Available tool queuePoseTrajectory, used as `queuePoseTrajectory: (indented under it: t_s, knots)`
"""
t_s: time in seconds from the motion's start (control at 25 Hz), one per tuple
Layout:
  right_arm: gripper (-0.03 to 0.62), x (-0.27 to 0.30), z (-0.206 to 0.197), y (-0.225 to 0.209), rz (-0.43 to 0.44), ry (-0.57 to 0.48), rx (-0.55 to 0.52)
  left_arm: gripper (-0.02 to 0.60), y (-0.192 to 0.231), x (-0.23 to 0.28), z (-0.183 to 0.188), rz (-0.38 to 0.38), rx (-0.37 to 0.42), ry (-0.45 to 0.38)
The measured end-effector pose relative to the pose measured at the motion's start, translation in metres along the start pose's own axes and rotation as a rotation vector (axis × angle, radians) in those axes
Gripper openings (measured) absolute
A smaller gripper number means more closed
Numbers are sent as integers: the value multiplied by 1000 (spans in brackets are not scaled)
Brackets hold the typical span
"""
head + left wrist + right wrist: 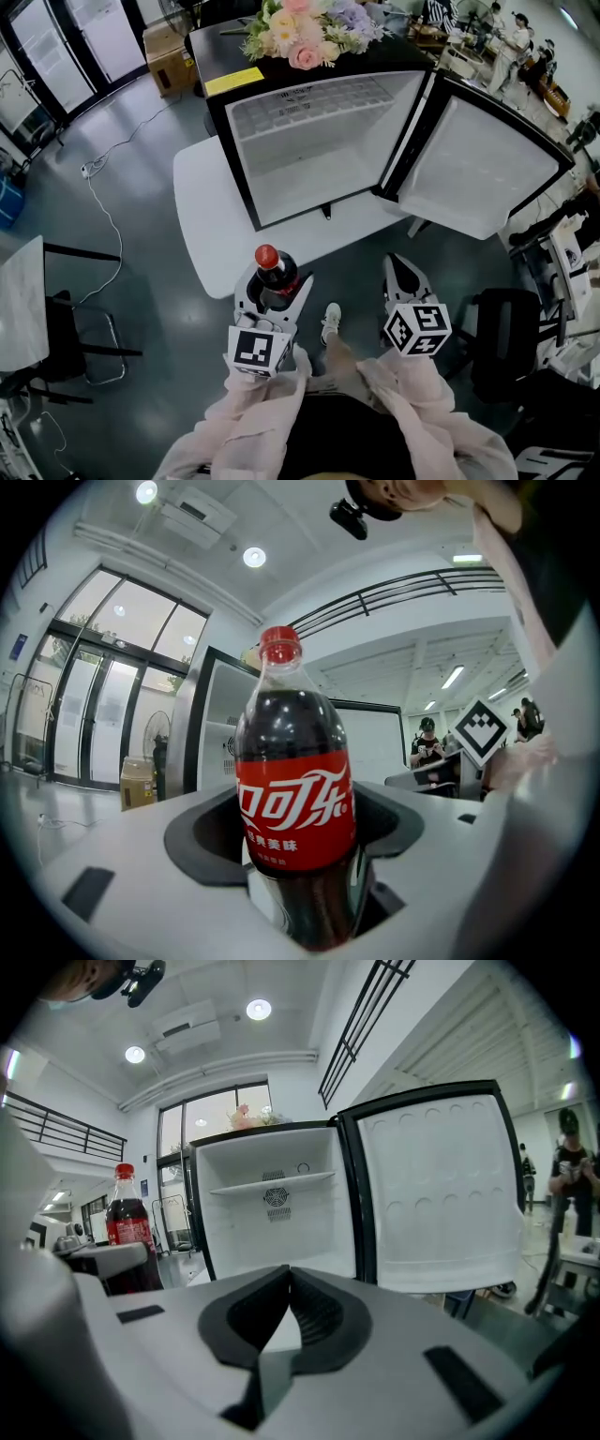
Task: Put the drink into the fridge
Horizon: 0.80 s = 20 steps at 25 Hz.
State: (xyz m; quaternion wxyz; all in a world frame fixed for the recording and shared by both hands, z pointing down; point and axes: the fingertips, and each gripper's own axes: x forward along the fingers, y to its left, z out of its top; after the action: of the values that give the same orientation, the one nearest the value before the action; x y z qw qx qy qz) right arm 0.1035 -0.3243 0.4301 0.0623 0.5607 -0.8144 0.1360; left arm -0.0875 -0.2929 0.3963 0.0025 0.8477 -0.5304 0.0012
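Note:
A cola bottle [275, 273] with a red cap and red label stands upright in my left gripper [272, 300], which is shut on it. In the left gripper view the bottle [295, 803] fills the middle between the jaws. The small fridge [309, 141] sits ahead on a white table [202, 206], its door [478, 169] swung wide to the right, its white inside bare. My right gripper [405, 279] hangs to the right of the bottle, jaws shut with nothing in them. The right gripper view shows the fridge [272, 1208] and the bottle [129, 1232] at left.
Flowers [309, 28] lie on the fridge top. A cardboard box [169, 56] stands at the back left, a cable [108, 216] runs over the floor, a dark chair [80, 342] is at left. People and desks [506, 47] are at the back right.

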Motion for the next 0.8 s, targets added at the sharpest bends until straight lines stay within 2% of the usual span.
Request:
queuePoseTrajectory:
  t_s: [0.36,0.8]
  knots:
    - [11,66,12,-43,25,41,-12,333,9,87,-7,-22,-12,15]
    - [11,131,17,-64,130,105,-11,333,32,175,-29,24,-8,52]
